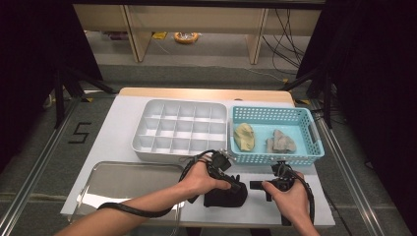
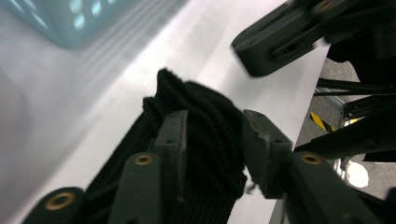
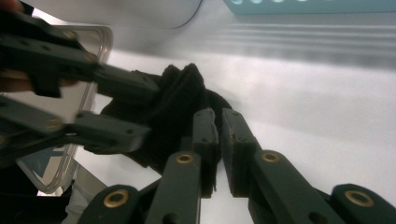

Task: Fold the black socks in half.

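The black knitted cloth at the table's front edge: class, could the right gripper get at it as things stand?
Probably yes. The black knitted cloth lies just in front of the right gripper, with bare table between. The left gripper straddles it, which may crowd the approach.

We list a black ribbed knit cloth (image 2: 205, 121), soft and matt, its ribs coarse. We record the white bench top (image 1: 123, 128) as smooth and matt, with a pale wood edge at its far side. The white compartment tray (image 1: 179, 129) reads as glossy moulded plastic. The turquoise perforated basket (image 1: 275, 116) is plastic too. The clear shallow tray (image 1: 123, 184) looks like glossy transparent plastic. We note matt black gripper jaws with brass-coloured rivets.
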Demonstrator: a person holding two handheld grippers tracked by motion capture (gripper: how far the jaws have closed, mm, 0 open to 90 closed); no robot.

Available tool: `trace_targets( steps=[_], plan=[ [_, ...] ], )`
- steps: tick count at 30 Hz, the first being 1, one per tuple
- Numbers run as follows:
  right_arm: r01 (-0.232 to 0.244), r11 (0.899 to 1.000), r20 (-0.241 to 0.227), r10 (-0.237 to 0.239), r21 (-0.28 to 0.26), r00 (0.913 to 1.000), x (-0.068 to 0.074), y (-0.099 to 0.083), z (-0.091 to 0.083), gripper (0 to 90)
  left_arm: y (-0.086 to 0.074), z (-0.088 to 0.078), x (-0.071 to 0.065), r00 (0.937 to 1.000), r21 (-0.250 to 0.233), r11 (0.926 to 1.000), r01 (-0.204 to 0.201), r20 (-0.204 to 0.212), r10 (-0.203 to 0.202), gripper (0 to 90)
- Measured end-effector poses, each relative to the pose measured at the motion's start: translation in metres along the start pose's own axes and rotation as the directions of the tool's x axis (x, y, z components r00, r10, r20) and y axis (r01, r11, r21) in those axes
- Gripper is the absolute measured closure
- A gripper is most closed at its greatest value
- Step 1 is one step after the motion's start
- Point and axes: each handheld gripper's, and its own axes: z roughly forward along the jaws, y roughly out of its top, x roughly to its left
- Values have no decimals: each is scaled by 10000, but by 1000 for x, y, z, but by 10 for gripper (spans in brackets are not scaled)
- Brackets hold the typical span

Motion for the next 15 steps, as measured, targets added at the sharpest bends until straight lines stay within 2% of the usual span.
trace_targets(
  steps=[2,3,4,5,6,7,8,9,10,11,12,13,15],
  plan=[
    [-140,9999,-28,140,94,9999,2,2,1,820,2,-8,-1,9999,-172,9998,-125,-96,123,552],
    [-487,9986,-37,487,187,9988,5,3,2,808,2,-13,-1,9999,-218,9997,-83,-105,81,545],
    [-477,9987,-120,479,174,9988,6,4,3,797,2,-18,0,9998,-253,9996,-150,-166,146,544],
    [-219,9996,-46,220,176,9997,5,6,4,785,1,-21,0,9996,-318,9994,-117,-258,109,548],
    [-430,9988,-163,434,234,9989,8,7,4,767,-1,-24,0,9995,-240,9997,-86,-302,79,555],
    [-281,9994,-124,283,203,9995,7,9,5,749,-2,-26,2,9994,-192,9997,-152,-329,145,571],
    [-298,9993,-105,300,215,9995,7,10,5,729,-5,-28,2,9995,-93,9999,-43,-314,40,584],
    [-346,9992,-83,348,217,9994,8,10,5,713,-9,-31,5,9992,148,9997,-210,-330,215,598],
    [-528,9984,-57,529,202,9986,10,11,5,699,-13,-32,6,9994,107,9999,47,-355,-44,616],
    [-936,9955,-71,937,164,9956,14,11,5,684,-18,-33,9,9990,246,9997,-8,-453,19,630],
    [-405,9989,-7,406,223,9992,11,13,6,666,-22,-35,11,9989,429,9991,-2,-476,22,644],
    [-396,9989,63,395,268,9992,12,13,8,646,-24,-36,13,9988,512,9987,-41,-492,66,661],
    [-519,9979,-45,521,398,9986,14,14,10,621,-31,-37,16,9985,619,9980,131,-542,-97,686]
  ],
)
